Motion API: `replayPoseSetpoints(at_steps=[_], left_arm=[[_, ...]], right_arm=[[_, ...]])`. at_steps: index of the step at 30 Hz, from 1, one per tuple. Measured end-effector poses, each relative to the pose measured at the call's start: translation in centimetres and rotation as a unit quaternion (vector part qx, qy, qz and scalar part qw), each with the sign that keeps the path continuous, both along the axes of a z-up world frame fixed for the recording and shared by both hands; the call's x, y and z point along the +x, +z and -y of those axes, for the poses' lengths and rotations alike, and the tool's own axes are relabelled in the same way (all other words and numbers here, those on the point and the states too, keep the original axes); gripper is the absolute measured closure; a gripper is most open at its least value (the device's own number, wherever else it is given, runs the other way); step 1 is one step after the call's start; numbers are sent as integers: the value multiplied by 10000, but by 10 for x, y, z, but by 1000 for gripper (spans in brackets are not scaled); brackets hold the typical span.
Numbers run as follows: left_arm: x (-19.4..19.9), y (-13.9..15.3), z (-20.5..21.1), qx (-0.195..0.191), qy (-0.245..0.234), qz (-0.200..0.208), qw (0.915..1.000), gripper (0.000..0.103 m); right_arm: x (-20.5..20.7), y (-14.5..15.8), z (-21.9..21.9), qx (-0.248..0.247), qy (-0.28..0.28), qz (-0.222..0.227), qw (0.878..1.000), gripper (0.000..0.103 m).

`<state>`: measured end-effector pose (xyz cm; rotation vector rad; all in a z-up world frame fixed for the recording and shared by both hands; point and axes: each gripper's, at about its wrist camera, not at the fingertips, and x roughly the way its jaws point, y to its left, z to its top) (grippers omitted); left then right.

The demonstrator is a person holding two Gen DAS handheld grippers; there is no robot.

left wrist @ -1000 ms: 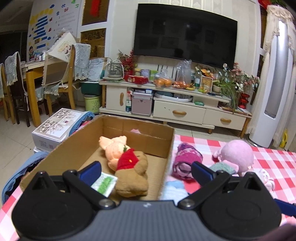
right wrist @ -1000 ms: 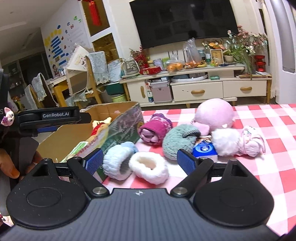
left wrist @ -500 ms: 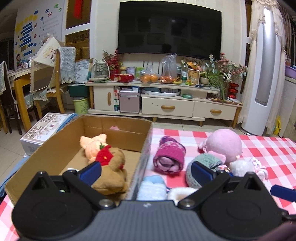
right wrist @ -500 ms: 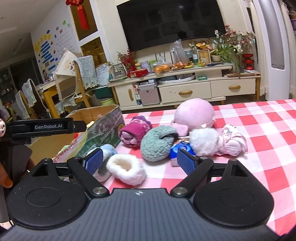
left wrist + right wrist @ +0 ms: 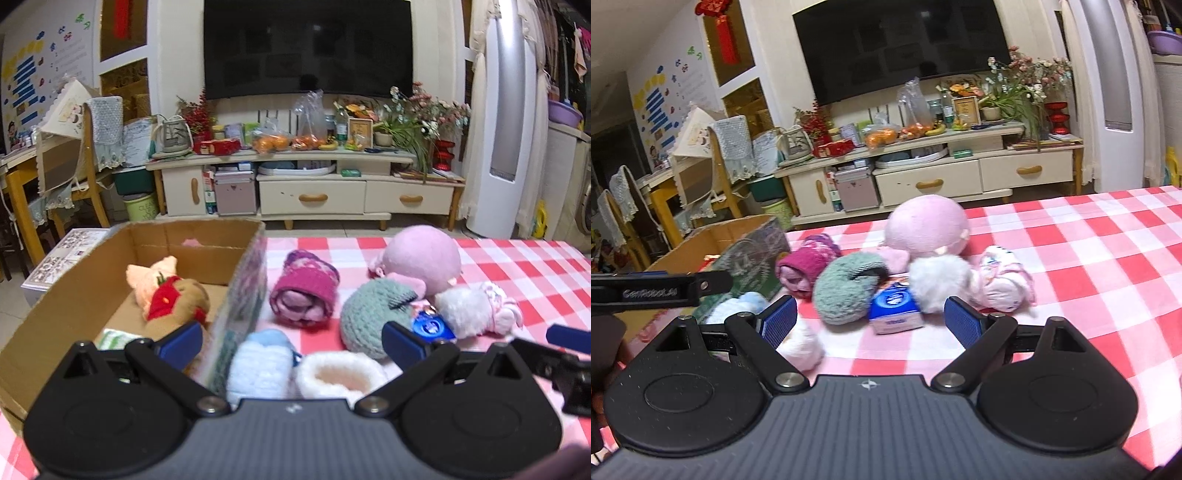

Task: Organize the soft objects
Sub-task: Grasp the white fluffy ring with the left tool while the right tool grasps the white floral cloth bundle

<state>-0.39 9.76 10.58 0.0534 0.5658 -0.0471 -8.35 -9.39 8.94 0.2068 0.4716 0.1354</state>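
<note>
A cardboard box (image 5: 70,295) on the left holds a brown and red plush toy (image 5: 173,302). Right of it on the checked cloth lie a magenta knit roll (image 5: 304,291), a grey-green knit item (image 5: 373,314), a pink plush ball (image 5: 424,258), a light blue fluffy piece (image 5: 264,362), a white fluffy piece (image 5: 340,373) and a small blue box (image 5: 895,310). My left gripper (image 5: 291,341) is open and empty above the blue and white pieces. My right gripper (image 5: 870,319) is open and empty just short of the blue box.
A red and white checked cloth (image 5: 1089,258) covers the table. A pale pink bundle (image 5: 1004,280) lies right of a white fluffy ball (image 5: 938,280). Beyond the table stand a TV cabinet (image 5: 310,188), wooden chairs (image 5: 55,177) and a white tower unit (image 5: 502,122).
Both grippers have moved to the right, away from the box and toward the pile of soft items. Both stay open and empty.
</note>
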Motion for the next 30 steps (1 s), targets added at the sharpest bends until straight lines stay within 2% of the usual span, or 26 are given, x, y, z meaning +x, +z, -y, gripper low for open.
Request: replayPoseSetpoints(at_steps=[7, 15, 19, 23, 30], left_arm=[[-3, -10, 17, -125, -243, -166, 9995, 1], [-5, -32, 37, -340, 124, -416, 9985, 1], [3, -41, 43, -358, 242, -561, 9975, 1], [13, -51, 46, -566, 385, -743, 9949, 1], [32, -67, 49, -740, 637, -922, 9909, 1]], right_arm=[[0, -7, 8, -51, -289, -117, 9995, 0], [9, -17, 19, -84, -533, -320, 9980, 0], [20, -28, 29, -124, -719, -496, 9961, 0], [34, -36, 38, -122, -885, -654, 9939, 0], [53, -36, 48, -14, -909, -557, 9943, 0]])
